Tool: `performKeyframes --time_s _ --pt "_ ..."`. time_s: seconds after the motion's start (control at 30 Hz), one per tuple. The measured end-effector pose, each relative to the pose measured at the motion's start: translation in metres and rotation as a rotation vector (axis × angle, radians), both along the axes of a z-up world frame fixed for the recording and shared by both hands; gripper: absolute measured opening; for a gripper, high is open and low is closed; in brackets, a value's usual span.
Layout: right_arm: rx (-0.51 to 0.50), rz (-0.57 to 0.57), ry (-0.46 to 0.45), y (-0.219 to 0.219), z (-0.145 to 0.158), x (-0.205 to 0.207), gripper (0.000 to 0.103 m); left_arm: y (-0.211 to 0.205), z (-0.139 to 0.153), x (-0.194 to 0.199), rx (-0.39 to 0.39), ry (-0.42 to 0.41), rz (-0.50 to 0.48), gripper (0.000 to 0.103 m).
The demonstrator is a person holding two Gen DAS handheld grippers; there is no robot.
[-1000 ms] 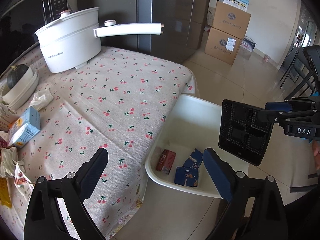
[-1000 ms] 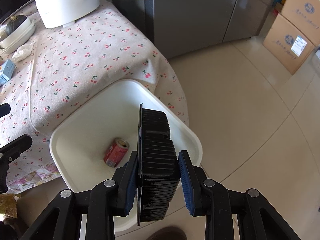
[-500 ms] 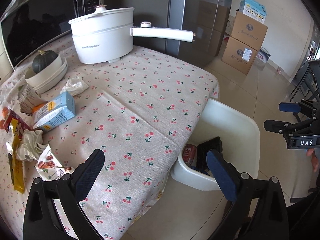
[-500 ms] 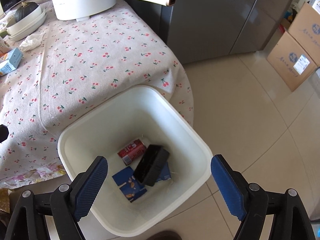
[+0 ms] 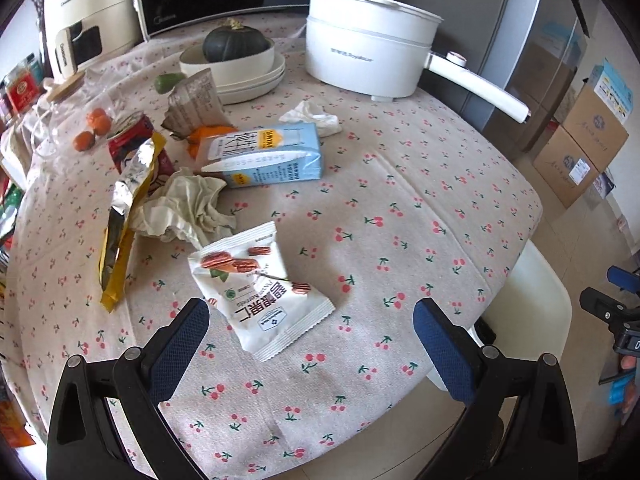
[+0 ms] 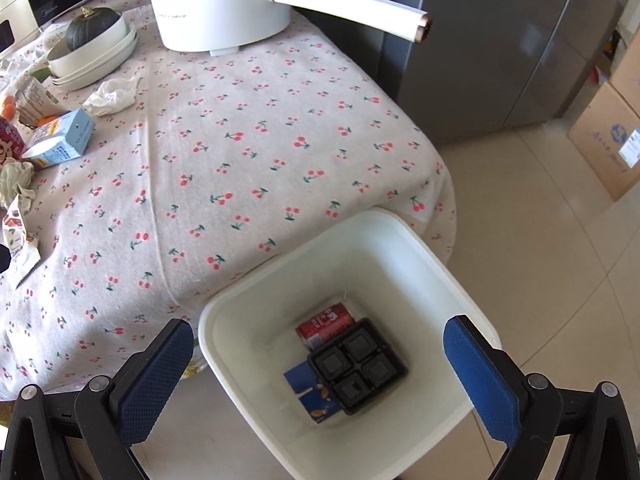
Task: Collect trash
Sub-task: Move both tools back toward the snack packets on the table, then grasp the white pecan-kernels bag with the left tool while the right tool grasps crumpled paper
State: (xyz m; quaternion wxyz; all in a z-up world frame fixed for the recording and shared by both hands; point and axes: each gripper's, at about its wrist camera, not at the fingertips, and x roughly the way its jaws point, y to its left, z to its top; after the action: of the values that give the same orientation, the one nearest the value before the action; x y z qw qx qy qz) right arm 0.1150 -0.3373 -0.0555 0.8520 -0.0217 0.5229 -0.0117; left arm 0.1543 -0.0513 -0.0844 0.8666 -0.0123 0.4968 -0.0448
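Two grippers stand wide and empty. The right gripper (image 6: 318, 364), whose jaws have just been opening, hangs over the bin (image 6: 436, 264), nothing between them; a black tray (image 6: 358, 366), a can (image 6: 326, 320) and a blue carton (image 6: 310, 390) lie at the bottom. The left gripper (image 5: 312, 344) hovers over the table (image 5: 420, 208), just short of a snack packet (image 5: 260, 288) lying flat. That packet looks light, thin and slick, so a pinch across a crimped edge should hold better than its middle.
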Motion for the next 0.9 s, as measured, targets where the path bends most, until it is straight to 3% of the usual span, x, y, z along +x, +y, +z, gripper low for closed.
performKeyframes --time_s 0.27,0.47,0.6,0.73,0.83,0.9 --pt "-0.028 0.072 0.017 0.040 -0.006 0.012 0.103 0.038 -0.029 0.017 -0.068 0.065 0.205 0.103" --pt "-0.035 0.087 0.021 0.047 -0.007 0.014 0.103 0.036 -0.049 0.031 -0.074 0.061 0.263 0.102" --pt "-0.042 0.079 0.031 0.044 -0.010 0.014 0.103 0.035 -0.066 0.038 -0.027 0.073 0.284 0.102" --pt "-0.053 0.070 0.041 0.038 -0.013 0.014 0.103 0.027 -0.067 0.036 0.057 0.027 0.242 0.091" --pt "-0.063 0.065 0.045 0.036 -0.015 0.015 0.103 0.029 -0.064 0.034 0.062 0.021 0.206 0.072" --pt "-0.066 0.062 0.047 0.036 -0.016 0.016 0.103 0.034 -0.061 0.033 0.034 0.032 0.182 0.067"
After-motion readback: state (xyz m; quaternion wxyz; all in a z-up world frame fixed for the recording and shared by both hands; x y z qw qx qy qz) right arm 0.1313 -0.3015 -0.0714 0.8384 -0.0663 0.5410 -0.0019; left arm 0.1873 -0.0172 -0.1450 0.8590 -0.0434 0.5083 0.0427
